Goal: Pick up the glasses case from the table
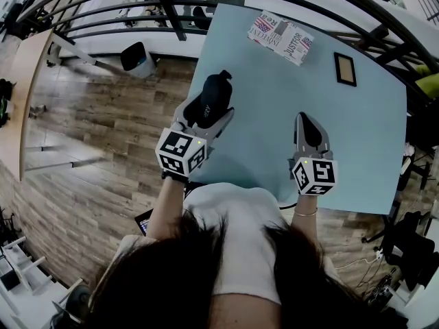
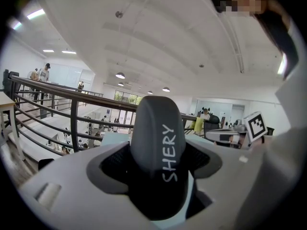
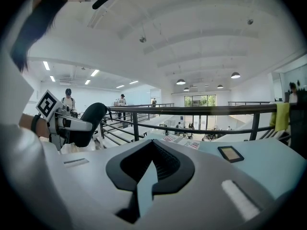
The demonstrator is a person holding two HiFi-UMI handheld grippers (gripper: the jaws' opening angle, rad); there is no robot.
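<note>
Left gripper view: rounded matte glasses case [image 2: 158, 138] in left claw [image 2: 160, 169]

Head view: steeply downward onto surface [image 1: 274, 101], left tool [image 1: 208, 112], right tool [image 1: 306, 125]. Left and right gripper views: close behind own jaws, near-level, both facing the railing [image 3: 201, 110].
</note>
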